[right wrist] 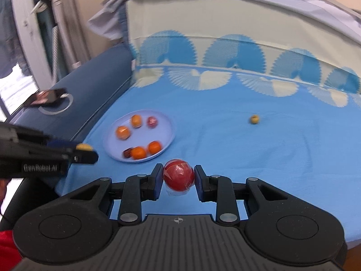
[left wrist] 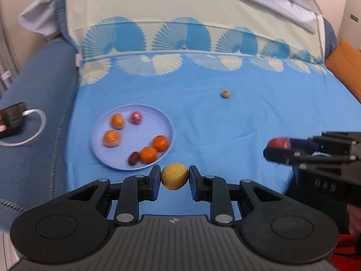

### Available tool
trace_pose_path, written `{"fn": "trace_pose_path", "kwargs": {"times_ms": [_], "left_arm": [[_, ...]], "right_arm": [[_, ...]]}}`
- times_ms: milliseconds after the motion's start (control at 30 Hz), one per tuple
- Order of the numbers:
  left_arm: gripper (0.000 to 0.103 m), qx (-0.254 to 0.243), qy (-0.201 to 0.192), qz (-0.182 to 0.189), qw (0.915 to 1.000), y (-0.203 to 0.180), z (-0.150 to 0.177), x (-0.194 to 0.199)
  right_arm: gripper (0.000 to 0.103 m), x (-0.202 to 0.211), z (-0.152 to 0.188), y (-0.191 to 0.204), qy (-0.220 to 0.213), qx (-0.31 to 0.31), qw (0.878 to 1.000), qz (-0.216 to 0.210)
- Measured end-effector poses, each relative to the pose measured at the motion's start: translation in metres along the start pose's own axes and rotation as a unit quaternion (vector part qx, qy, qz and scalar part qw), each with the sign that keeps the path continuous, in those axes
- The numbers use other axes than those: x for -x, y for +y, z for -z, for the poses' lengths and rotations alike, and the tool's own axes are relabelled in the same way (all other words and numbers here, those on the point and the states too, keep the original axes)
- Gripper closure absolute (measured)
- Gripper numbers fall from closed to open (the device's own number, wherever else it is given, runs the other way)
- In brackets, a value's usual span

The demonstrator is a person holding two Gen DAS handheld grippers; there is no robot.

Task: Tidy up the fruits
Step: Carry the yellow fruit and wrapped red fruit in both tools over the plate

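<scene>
From my left wrist camera, my left gripper (left wrist: pixel 174 179) is squeezing a round yellow fruit (left wrist: pixel 174 176) between its two blue pads. It hangs over the blue bedspread (left wrist: pixel 225 131), just near the edge of the light purple plate (left wrist: pixel 144 133). On the plate I see four oranges (left wrist: pixel 148 155), a red wrapped fruit (left wrist: pixel 135 117) and a small dark brown fruit (left wrist: pixel 133 158). One small yellow fruit (left wrist: pixel 225 94) sits alone on the bedspread — well apart from the plate. My right gripper (left wrist: pixel 277 151) pokes in from the side with something red in it.

From my right wrist camera, my right gripper (right wrist: pixel 178 176) is pinching a red ball-shaped fruit in clear wrap (right wrist: pixel 178 175). The plate (right wrist: pixel 164 133) is just ahead and a bit to the side — the small yellow fruit (right wrist: pixel 254 119) lies farther off. My left gripper (right wrist: pixel 85 151) shows at the edge with its yellow fruit (right wrist: pixel 84 146).
</scene>
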State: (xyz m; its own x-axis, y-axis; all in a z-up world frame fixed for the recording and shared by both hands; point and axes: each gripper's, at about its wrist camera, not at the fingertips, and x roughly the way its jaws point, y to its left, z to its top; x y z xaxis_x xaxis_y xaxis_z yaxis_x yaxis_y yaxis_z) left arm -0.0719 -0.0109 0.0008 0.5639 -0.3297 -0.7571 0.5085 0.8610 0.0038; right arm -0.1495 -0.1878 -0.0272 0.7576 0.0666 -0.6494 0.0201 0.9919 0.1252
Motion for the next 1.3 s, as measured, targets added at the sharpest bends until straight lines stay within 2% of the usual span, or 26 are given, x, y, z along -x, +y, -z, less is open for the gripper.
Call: {"fn": "trace_pose_path", "kwargs": {"times_ms": [233, 400, 533, 600, 833, 967, 1300], "left_arm": [[0.074, 0.034, 0.011, -0.021, 0.9991, 0.029, 0.012, 0.009], [0.074, 0.054, 0.012, -0.022, 0.9983, 0.044, 0.011, 0.005], [0.074, 0.043, 0.011, -0.012, 0.9989, 0.044, 0.003, -0.002], [0.074, 0.048, 0.015, 0.001, 0.9987, 0.046, -0.005, -0.008], [0.074, 0.073, 0.002, 0.004, 0.9973, 0.052, -0.021, -0.014], [0.074, 0.067, 0.001, -0.005, 0.9977, 0.058, -0.027, -0.017], [0.074, 0.096, 0.014, -0.030, 0.9949, 0.086, -0.045, -0.045]], "right_arm": [[0.072, -0.012, 0.000, 0.032, 0.014, 0.037, 0.999, -0.018], [0.072, -0.018, -0.001, 0.039, 0.024, 0.047, 0.999, -0.015], [0.072, -0.029, -0.004, 0.037, 0.039, 0.042, 0.998, -0.005], [0.072, -0.033, -0.008, 0.036, 0.038, 0.041, 0.998, 0.000], [0.072, -0.037, -0.015, 0.031, 0.037, 0.043, 0.998, 0.013], [0.072, -0.046, -0.016, 0.031, 0.041, 0.040, 0.998, 0.011], [0.072, -0.087, -0.036, 0.042, 0.047, 0.048, 0.998, -0.015]]}}
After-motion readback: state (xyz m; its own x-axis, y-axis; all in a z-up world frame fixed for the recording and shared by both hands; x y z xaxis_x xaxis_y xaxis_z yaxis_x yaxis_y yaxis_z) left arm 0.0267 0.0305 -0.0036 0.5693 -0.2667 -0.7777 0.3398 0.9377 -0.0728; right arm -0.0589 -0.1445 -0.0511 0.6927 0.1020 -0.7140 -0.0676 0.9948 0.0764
